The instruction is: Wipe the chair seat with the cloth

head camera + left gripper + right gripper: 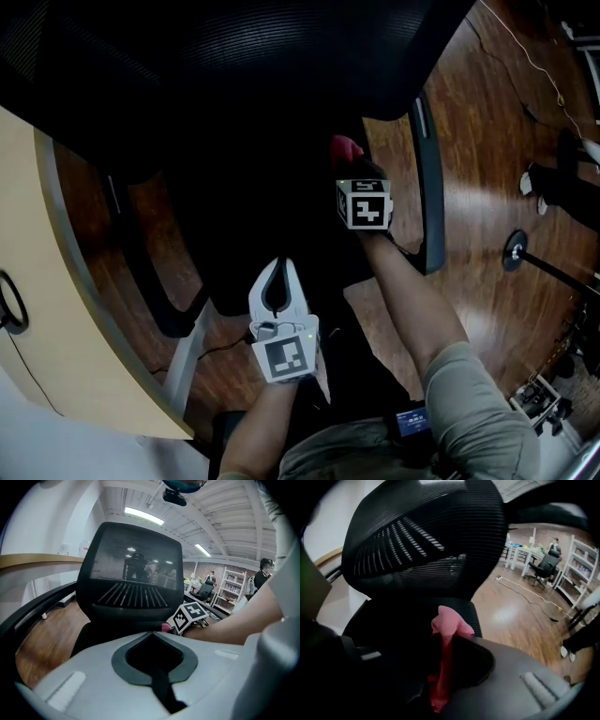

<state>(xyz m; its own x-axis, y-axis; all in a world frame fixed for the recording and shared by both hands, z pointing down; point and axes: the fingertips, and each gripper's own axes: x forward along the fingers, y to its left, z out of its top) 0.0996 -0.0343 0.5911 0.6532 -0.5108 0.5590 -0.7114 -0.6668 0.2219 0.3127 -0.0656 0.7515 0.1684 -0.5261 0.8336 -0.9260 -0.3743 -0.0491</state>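
Chair: a black office chair with a mesh back (234, 47), turned so its front faces the person holding the grippers.
Chair seat (253, 187): dark and deep in shadow, so little of its surface can be made out.
Cloth (447, 620): a pink cloth, bunched up, near the seat's rear right corner, just below the back and inside the right armrest (429, 178). Its tip pokes out past the jaws. I cannot tell whether it touches the seat.
Right gripper (445, 634): jaws at a narrow gap, clamped on the cloth, which hangs in a strip between them. It points steeply down over the right side of the seat, its marker cube facing up.
Left gripper (151, 633): jaws brought together at the tips with nothing between them. It hangs over the seat's front edge, well apart from the cloth and aimed toward the chair back.
Arms: a bare forearm (412, 300) runs from the lower right up to the right gripper. The other comes up from the bottom edge to the left gripper.
Tabletop (56, 309): pale wood with a curved edge, just beside the chair's left side.
Floor (497, 141): dark glossy wood boards with a thin cable lying across them to the right of the chair.
Background: shelving (234, 585) and another office chair stand far behind the chair back.
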